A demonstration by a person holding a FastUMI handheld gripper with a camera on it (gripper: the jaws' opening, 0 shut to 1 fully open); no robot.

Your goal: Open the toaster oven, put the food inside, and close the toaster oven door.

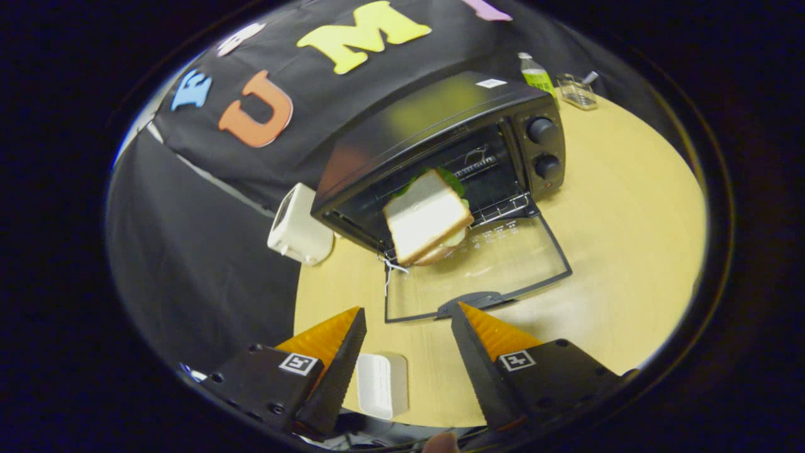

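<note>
Left of the oven stands one small white toaster, and ahead of the gripper the oven's door lies dropped flat on the table, its handle just beyond the fingertips and running crosswise to them. One sandwich sits tilted at the oven's mouth, half on the rack, straight ahead beyond the door (likely needing a push further in before the door can swing up). The fingers are spread wide, holding nothing; one white block lies between them, and one bottle and one clear dish stand far right.
</note>
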